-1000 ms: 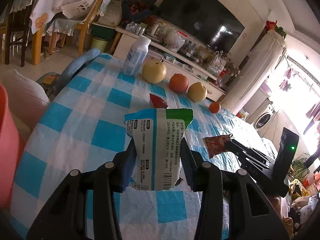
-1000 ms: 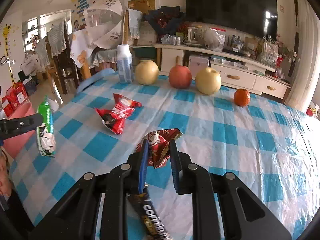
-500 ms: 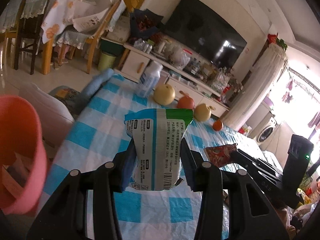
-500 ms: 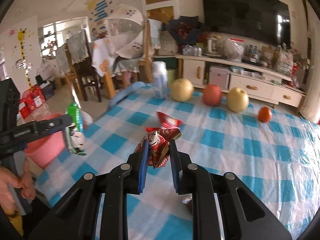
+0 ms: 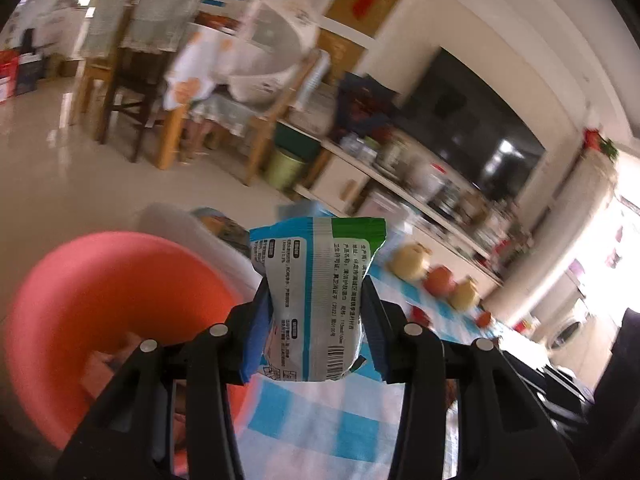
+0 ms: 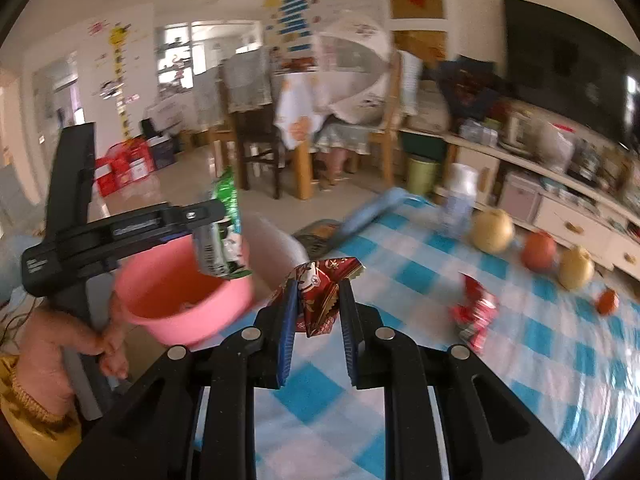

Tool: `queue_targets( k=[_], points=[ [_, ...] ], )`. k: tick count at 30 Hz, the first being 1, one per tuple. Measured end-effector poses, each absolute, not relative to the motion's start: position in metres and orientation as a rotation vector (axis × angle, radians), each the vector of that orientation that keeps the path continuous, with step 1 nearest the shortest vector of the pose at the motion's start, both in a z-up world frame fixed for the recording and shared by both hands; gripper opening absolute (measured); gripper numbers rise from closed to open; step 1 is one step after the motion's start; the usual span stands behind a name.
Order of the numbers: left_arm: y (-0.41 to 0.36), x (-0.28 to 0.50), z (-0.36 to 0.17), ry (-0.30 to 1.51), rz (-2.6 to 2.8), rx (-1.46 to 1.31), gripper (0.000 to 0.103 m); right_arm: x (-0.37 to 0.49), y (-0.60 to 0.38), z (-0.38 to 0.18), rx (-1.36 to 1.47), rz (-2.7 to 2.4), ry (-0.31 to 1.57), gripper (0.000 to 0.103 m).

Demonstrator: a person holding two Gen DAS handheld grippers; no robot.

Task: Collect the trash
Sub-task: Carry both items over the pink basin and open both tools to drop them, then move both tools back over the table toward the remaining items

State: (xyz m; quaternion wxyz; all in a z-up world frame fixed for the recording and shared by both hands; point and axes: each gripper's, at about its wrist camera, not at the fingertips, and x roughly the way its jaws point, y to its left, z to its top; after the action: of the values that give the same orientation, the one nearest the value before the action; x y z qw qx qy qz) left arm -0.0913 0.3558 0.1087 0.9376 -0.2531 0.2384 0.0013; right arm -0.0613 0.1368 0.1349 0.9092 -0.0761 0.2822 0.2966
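My left gripper is shut on a blue, green and white wipes packet, held in the air beside the rim of a pink basin. In the right wrist view the same packet hangs over the pink basin, gripped by my left gripper. My right gripper is shut on a crumpled red wrapper above the table's left edge. Another red wrapper lies on the blue-checked tablecloth.
Two pears, an apple, a small orange and a white bottle stand at the table's far side. Chairs, a TV cabinet and a green bin stand beyond. A hand holds the left tool.
Both grippers have swung left, away from the table middle toward the pink basin. The packet now hangs at the basin. Both keep their hold.
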Motion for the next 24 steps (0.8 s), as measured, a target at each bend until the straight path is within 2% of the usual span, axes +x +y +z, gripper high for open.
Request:
queue_targets(
  k=[12, 19, 20, 22, 23, 24],
  points=[
    [0.448, -0.102, 0.091, 0.525, 0.306, -0.579, 0.045, -0.052, 0.251, 0.126, -0.267, 0.75, 0.585, 0.022],
    [0.46, -0.096, 0.085, 0.57, 0.363, -0.571, 0.045, -0.038, 0.287, 0.094, -0.346, 0.741, 0.627, 0.022],
    [0.46, -0.095, 0.084, 0.576, 0.37, -0.563, 0.046, -0.035, 0.29, 0.088, -0.356, 0.739, 0.643, 0.025],
    [0.459, -0.095, 0.085, 0.584, 0.398, -0.54, 0.06, -0.029, 0.291, 0.074, -0.361, 0.729, 0.679, 0.029],
    [0.459, -0.095, 0.086, 0.58, 0.413, -0.53, 0.071, -0.027, 0.29, 0.069, -0.352, 0.728, 0.691, 0.039],
    [0.458, -0.096, 0.088, 0.574, 0.434, -0.513, 0.076, -0.027, 0.288, 0.067, -0.339, 0.729, 0.698, 0.047]
  ],
)
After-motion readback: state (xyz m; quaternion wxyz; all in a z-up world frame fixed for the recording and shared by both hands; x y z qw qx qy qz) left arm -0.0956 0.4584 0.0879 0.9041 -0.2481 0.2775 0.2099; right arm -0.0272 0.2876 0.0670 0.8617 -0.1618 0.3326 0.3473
